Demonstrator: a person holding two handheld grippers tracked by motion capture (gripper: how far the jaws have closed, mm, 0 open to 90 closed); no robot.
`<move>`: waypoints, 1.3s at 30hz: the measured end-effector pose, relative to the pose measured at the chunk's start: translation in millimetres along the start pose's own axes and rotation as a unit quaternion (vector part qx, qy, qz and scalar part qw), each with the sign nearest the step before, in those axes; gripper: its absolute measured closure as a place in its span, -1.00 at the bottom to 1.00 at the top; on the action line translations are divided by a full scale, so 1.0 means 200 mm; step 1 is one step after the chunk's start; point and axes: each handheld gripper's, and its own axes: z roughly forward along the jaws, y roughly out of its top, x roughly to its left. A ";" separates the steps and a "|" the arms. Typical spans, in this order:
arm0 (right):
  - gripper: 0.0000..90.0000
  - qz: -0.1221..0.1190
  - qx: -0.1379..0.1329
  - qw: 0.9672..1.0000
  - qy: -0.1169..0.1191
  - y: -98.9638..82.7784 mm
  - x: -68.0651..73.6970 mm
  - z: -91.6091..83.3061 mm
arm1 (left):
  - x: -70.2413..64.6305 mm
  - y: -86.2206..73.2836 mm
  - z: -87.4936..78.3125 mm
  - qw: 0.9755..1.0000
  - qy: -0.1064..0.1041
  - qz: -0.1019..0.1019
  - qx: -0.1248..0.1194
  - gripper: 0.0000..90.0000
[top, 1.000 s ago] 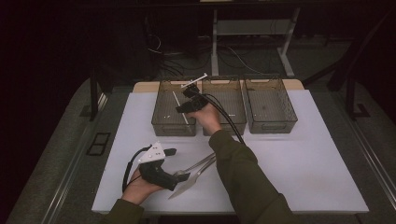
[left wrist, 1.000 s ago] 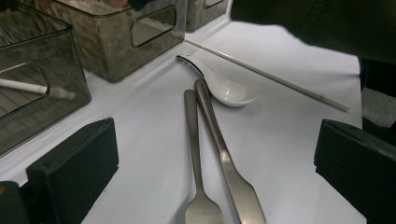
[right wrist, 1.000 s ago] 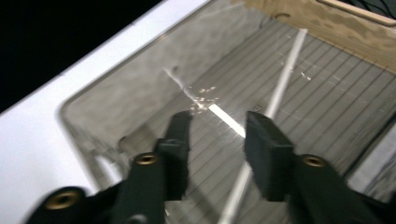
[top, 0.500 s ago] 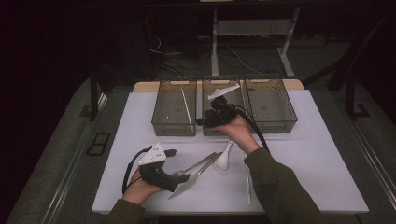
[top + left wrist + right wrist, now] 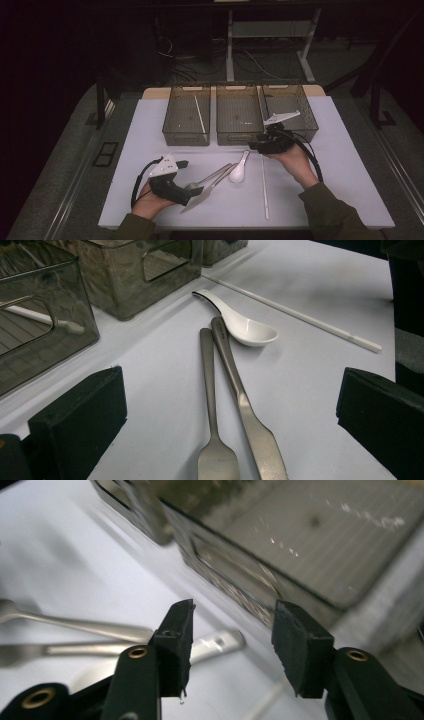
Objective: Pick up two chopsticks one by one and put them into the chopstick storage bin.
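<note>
A white ceramic spoon (image 5: 239, 170) (image 5: 245, 329) lies mid-mat, with a steel fork (image 5: 207, 177) (image 5: 210, 390) and knife (image 5: 207, 191) (image 5: 245, 410) side by side to its left. One white chopstick (image 5: 263, 185) (image 5: 300, 317) lies on the mat to the spoon's right. Another chopstick (image 5: 199, 114) rests in the left bin (image 5: 185, 137). My left gripper (image 5: 192, 192) (image 5: 227, 440) sits low at the fork and knife ends, open wide around them without touching. My right gripper (image 5: 256, 146) (image 5: 232, 650) hovers in front of the middle bin (image 5: 235, 136), above the spoon's handle (image 5: 220, 642). Its jaws have just been closing and are half open, with nothing between them.
Three smoky clear bins stand in a row at the back of the white mat; the right bin (image 5: 300, 112) lies just behind my right hand. Cables trail from both grippers. Table edges and dark floor surround the mat (image 5: 340, 180).
My right gripper has swept rightward from over the left bin to the front of the middle and right bins, uncovering the spoon and the loose chopstick. The left hand has stayed put.
</note>
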 end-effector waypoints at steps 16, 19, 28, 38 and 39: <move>0.51 0.065 0.035 0.994 -0.074 -0.16 -0.19 0.21 | 0.01 0.00 -0.01 1.000 0.001 -0.001 -0.001 -1.00; 0.57 0.059 0.037 0.995 -0.079 -0.15 -0.18 0.21 | 0.01 0.00 -0.01 1.000 0.001 0.001 0.001 -1.00; 0.77 0.044 0.042 0.995 -0.082 -0.16 -0.17 0.21 | 0.00 0.00 -0.01 1.000 0.001 0.000 -0.001 -1.00; 0.81 0.023 0.048 0.997 -0.059 -0.15 -0.12 0.22 | 0.00 0.00 -0.01 1.000 0.000 0.002 0.002 -1.00; 0.81 0.023 0.048 0.997 -0.059 -0.15 -0.12 0.22 | 0.00 0.00 -0.01 1.000 0.001 0.002 0.002 -1.00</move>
